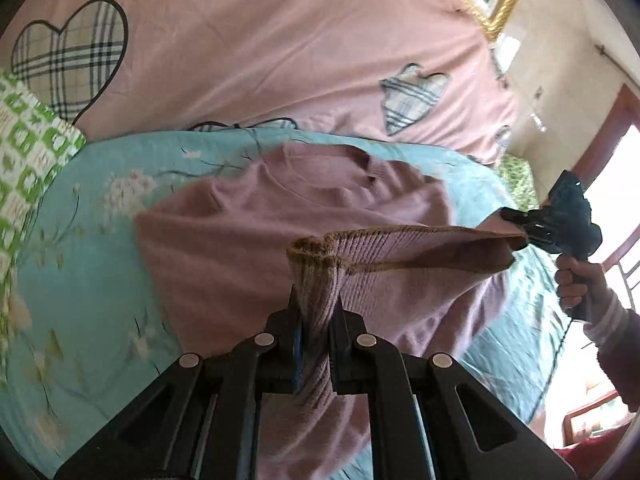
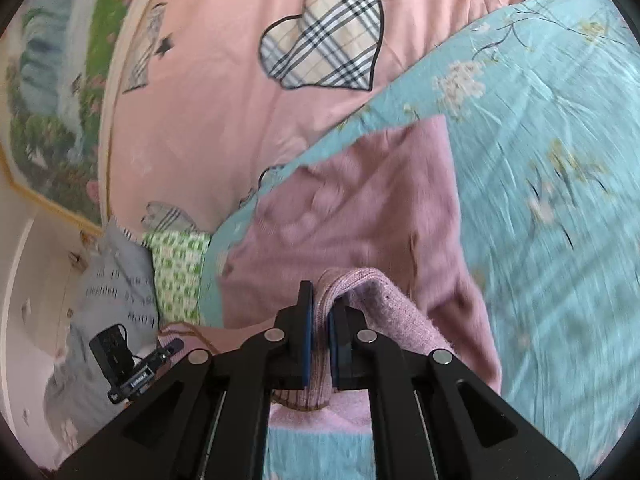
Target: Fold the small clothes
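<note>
A mauve knit sweater (image 1: pixel 248 232) lies on a turquoise floral sheet (image 1: pixel 80 280), neckline at the far end. My left gripper (image 1: pixel 318 312) is shut on the sweater's ribbed hem and holds it raised. In the left wrist view my right gripper (image 1: pixel 520 226) is shut on the other hem corner, and the hem (image 1: pixel 420 248) stretches taut between the two. In the right wrist view my right gripper (image 2: pixel 320 308) is shut on ribbed hem fabric, above the sweater body (image 2: pixel 352 208).
A pink quilt with plaid hearts (image 1: pixel 248 48) covers the bed beyond the sheet. A green-and-white pillow (image 1: pixel 24 160) lies at the left. A black device with a cable (image 2: pixel 120 356) sits by a grey pillow (image 2: pixel 116 288). A window (image 1: pixel 612 184) is at the right.
</note>
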Motion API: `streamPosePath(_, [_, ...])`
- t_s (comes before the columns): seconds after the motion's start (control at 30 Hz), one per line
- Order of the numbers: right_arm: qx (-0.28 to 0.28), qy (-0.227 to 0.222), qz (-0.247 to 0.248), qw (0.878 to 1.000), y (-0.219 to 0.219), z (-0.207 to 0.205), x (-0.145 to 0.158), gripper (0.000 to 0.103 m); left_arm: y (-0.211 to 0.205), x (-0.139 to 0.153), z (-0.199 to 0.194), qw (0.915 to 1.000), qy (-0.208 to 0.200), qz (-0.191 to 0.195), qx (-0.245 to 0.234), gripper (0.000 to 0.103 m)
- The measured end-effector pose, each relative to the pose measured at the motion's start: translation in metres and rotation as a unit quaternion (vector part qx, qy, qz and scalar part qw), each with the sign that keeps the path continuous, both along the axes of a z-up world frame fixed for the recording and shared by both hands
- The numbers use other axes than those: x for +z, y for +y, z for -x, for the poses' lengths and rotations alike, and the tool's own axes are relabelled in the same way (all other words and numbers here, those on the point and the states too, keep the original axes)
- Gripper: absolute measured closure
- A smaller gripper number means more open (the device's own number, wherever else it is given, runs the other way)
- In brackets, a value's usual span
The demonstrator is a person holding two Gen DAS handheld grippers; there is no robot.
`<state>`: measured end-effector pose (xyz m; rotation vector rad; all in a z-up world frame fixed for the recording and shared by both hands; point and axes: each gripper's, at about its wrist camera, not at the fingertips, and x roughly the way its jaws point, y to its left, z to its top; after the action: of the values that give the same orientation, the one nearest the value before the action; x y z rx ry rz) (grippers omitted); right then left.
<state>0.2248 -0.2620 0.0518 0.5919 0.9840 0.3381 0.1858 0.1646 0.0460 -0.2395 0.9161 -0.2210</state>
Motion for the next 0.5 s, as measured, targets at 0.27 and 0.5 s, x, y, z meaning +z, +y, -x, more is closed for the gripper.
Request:
streamPosePath(0.27, [-0.005,0.024,0.005,1.0,-0.001,-0.082,-0.023,0.095,0.014,-0.017,-0.072,0.9992,0.018,-0.031,0.017,0.095])
streamPosePath(0.5, [-0.015,0.027,0.004,1.0,-0.009,-0.132,-0.038,0.095,0.027,-0.03,-0.125,0.9965,0.028,-0.064,0.046,0.094])
